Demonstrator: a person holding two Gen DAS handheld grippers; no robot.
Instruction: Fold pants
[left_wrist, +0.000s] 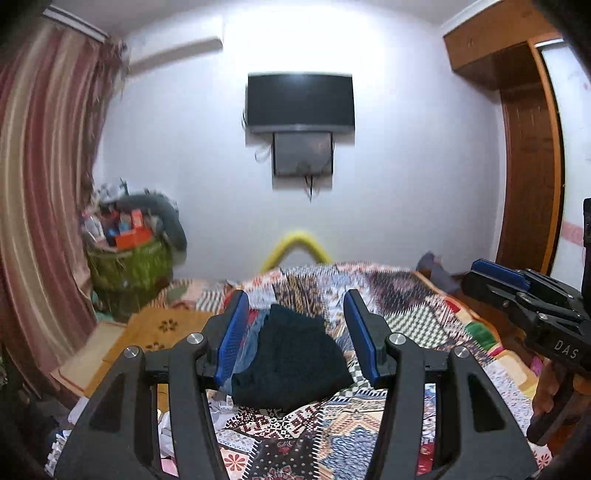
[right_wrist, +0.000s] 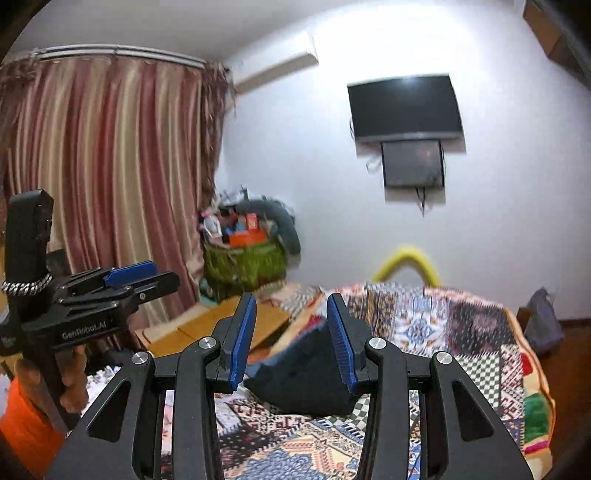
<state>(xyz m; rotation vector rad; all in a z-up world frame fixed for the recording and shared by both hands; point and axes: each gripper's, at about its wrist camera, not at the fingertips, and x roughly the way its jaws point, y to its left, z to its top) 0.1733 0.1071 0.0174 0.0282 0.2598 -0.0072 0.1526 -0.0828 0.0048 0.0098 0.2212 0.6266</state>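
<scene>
The bed (left_wrist: 424, 317) takes up most of the room, spread with a busy patchwork quilt (right_wrist: 443, 325) of checks and florals. On the far wall hangs a dark television (left_wrist: 300, 99), with striped curtains (right_wrist: 110, 155) to one side and a green basket (left_wrist: 129, 266) heaped with odds and ends in the corner.

The pants (left_wrist: 291, 365) sit on the quilt near the middle of the bed, a dark, compact bundle with a strip of lighter blue cloth showing along the left edge. They look already doubled over at least once, though the lay of the folds is hard to read from here.

The left gripper (left_wrist: 295, 332) is held above the near side of the bundle, its blue-padded tongs spread wide and holding nothing. The right gripper (right_wrist: 291, 339) sits level beside it, its tongs also apart and empty, the pants showing in the gap between them.

By my judgement this is a pause between folds, or close to the finish: nothing is pinched and both tools are off the cloth. The next move would call for lowering both grippers to an edge of the bundle, pinching the top layers cleanly without catching the quilt, then either folding once more or flattening it.
</scene>
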